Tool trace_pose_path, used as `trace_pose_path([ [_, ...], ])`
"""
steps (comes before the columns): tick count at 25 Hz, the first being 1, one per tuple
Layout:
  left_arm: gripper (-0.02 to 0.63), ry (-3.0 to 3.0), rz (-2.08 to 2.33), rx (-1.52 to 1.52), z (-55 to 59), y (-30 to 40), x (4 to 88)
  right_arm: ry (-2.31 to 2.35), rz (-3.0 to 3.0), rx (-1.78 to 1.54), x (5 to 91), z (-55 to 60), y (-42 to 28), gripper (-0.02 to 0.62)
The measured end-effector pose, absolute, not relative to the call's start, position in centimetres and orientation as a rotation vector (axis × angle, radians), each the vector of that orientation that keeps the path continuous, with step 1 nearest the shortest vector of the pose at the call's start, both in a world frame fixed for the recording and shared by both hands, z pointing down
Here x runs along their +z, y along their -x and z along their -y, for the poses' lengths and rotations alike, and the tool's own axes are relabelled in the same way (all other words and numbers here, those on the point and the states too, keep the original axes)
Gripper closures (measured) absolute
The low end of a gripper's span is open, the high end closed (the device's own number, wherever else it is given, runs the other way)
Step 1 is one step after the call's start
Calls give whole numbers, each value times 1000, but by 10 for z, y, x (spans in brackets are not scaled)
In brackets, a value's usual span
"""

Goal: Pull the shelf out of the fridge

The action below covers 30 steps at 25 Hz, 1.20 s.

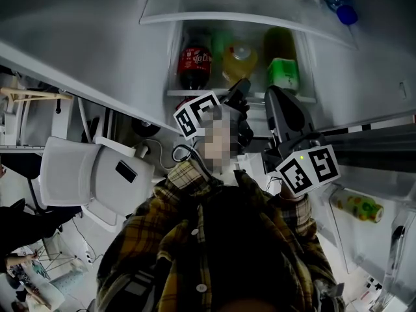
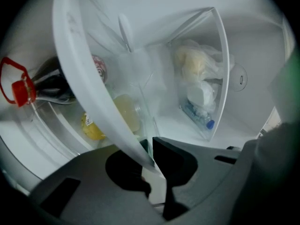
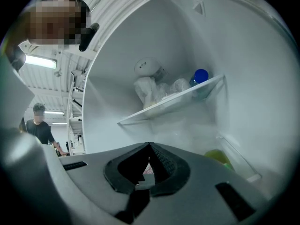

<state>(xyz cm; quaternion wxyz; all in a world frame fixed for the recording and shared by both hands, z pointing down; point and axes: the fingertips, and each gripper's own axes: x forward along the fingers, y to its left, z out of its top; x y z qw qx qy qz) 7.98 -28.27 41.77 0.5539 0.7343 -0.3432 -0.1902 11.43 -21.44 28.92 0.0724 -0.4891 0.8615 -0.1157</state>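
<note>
As left tongs [image 2: 150,150] clamp, shelf edge [image 2: 82,78] between

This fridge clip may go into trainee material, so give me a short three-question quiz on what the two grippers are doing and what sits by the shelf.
1. True or false: the left gripper is shut on the white rim of the shelf.
2. In the left gripper view, what colour is the cap of the cola bottle beside that rim? A red, B white, C green.
3. What stands between the jaws of the right gripper?
Key: 1 true. 2 A. 3 nothing; its jaws are together.
</note>
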Motion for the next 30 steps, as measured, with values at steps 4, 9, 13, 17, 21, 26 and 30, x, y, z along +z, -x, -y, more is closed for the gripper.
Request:
trace_pose_path([
  [4,561,-1738,806,-446,275,-80,417,1461,-2588,-356,289,215,-113,578],
  [9,561,-1742,796,-438,264,-79,418,1449,-2594,-363,290,216,-111,578],
  [13,561,-1741,795,-436,256,-77,418,1440,-2596,-370,290,216,-110,578],
  [17,561,-1748,796,-440,249,-75,416,1432,-2597,-374,290,216,-108,578],
  [21,561,-1758,790,-433,240,-77,415,1418,-2602,-381,290,216,-106,578],
  [26,561,-1754,778,-433,228,-79,415,1406,-2607,-385,290,216,-103,578],
  [30,561,-1755,774,-433,219,-78,415,1406,-2605,-391,290,214,-103,578],
])
